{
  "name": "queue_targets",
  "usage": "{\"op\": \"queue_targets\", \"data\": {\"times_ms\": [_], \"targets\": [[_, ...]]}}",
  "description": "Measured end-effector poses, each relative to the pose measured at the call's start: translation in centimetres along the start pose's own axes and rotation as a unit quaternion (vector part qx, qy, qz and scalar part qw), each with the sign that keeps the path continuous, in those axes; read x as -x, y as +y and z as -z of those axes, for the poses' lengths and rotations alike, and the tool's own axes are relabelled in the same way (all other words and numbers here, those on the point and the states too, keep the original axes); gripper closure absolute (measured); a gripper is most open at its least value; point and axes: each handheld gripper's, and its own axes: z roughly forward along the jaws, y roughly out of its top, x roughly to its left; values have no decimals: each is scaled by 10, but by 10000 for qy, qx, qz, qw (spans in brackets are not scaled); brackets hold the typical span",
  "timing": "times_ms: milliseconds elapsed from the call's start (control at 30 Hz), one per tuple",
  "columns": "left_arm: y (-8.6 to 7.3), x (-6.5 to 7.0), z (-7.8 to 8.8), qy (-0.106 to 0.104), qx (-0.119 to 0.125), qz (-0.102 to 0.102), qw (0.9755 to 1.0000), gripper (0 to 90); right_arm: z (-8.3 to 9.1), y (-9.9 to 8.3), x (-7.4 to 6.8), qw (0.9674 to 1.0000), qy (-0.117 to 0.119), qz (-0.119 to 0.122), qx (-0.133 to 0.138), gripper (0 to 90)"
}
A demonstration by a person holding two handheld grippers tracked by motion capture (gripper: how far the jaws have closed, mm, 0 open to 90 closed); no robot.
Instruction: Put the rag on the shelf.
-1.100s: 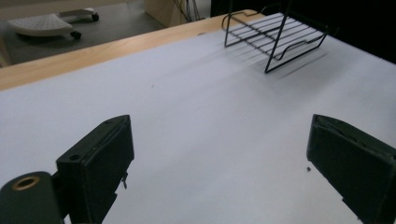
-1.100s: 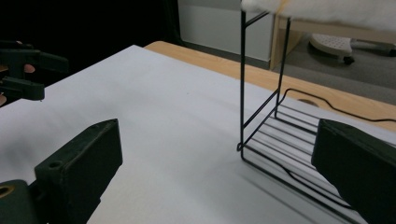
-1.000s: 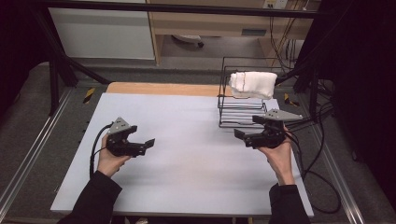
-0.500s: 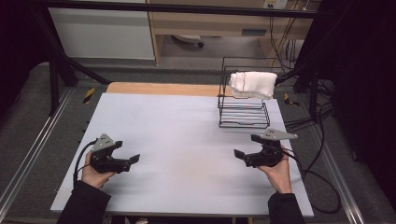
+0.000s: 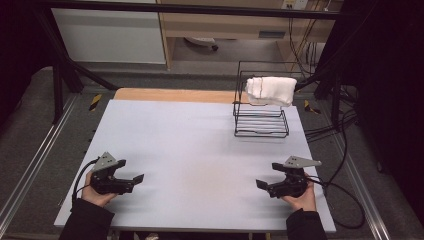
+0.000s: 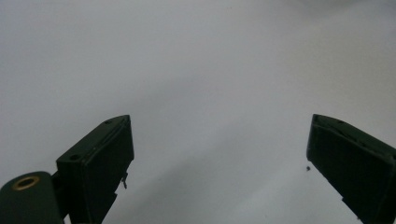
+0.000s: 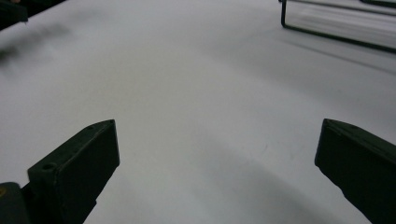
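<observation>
The table (image 5: 200,145) is a plain pale grey-white, with a bare light-wood strip (image 5: 170,94) along its 12 o'clock edge. At 1 o'clock stands a black wire rack (image 5: 261,122) bearing a white cloth (image 5: 270,90). The left gripper (image 5: 134,179) and right gripper (image 5: 263,185) are black, each topped by a grey plate. Both sleeves are dark. Black cables trail at 3 o'clock.

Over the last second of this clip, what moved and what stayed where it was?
Both hands drew back toward the person's edge of the table: the left gripper toward the near left corner, the right gripper away from the wire rack to the near right. Both are open and hold nothing. The rack and the white towel draped over it did not move.
</observation>
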Motion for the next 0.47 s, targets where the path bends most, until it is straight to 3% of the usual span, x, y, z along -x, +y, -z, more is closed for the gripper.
{"op": "queue_targets", "data": {"times_ms": [467], "targets": [[-6,1,-1,29,-116,-53,9999,73,-2,-11,1,9999,-46,-15,-128,6]]}}
